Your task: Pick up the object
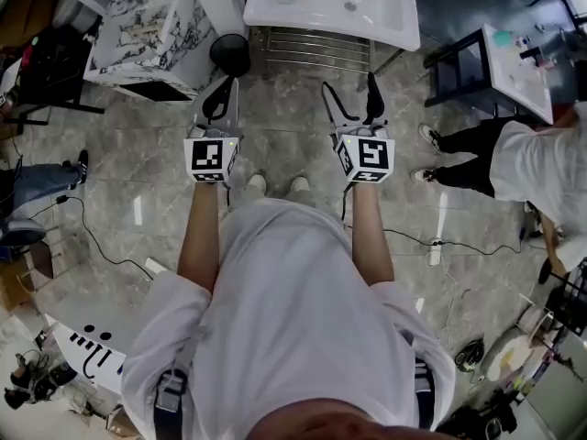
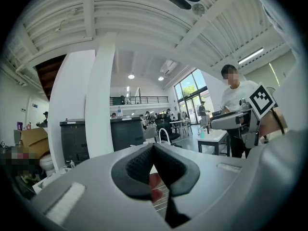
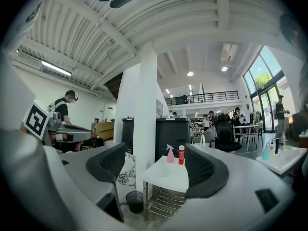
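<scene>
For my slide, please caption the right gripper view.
Open right gripper faces white table bearing pink spray bottle and red bottle.

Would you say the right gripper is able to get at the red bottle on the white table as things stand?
Probably yes, after moving closer: the right gripper is open and faces the white table, nothing stands between, though the pink spray bottle stands close beside the red bottle.

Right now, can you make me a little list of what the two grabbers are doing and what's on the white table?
Left gripper: jaws shut, nothing held
Right gripper: jaws wide apart, nothing held
White square table: ahead of both grippers, wire shelf underneath
On table: pink plastic spray bottle and small red bottle with white cap, side by side
Floor: round black bin beside the table
</scene>
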### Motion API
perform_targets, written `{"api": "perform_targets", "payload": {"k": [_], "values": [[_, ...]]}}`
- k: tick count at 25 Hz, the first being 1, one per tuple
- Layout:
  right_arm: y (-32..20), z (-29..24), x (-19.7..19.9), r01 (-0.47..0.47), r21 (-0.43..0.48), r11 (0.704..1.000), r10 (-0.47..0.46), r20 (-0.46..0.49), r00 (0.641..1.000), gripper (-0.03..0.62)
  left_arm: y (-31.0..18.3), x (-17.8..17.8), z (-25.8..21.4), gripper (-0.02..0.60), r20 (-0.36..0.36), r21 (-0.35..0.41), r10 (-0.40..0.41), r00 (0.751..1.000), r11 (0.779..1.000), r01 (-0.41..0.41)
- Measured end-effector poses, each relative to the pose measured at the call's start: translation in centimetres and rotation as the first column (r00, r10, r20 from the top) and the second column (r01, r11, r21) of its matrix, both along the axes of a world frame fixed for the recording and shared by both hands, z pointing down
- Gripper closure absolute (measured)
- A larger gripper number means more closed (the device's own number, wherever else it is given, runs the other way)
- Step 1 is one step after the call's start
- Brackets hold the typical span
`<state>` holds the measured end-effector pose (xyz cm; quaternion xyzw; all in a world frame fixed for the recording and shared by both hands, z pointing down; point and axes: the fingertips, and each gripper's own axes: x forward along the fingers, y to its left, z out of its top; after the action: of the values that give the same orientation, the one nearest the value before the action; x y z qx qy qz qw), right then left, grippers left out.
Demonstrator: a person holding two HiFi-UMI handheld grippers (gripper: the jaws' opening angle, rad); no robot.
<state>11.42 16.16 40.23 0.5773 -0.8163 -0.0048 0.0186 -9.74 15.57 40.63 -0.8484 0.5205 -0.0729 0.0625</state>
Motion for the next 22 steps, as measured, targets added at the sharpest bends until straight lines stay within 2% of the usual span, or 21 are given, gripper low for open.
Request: {"api": "perform_targets", "payload": {"k": [6,13,22], "values": [[-0.2,0.5,2.6,0.030,-0.010,0.999,-0.030,0.012,0.999,0.206,0.4,1.1,-0.1,0.581,0.020,0.003,-0.062,0.998,0.998,0.062],[-1.6,1.4,3.4,0.064,-0.019,0.998,-0.063,0.026,0.998,0.206,-0.4,1.1,0.1,0.581,0.042,0.004,-0.110,0.993,0.994,0.110],[-7.6,2.6,3.4,0.061,-0.023,0.998,-0.060,0.019,0.998,0.206,-7.0,1.6,1.7,0.581,0.028,0.003,-0.096,0.995,0.995,0.096]]}}
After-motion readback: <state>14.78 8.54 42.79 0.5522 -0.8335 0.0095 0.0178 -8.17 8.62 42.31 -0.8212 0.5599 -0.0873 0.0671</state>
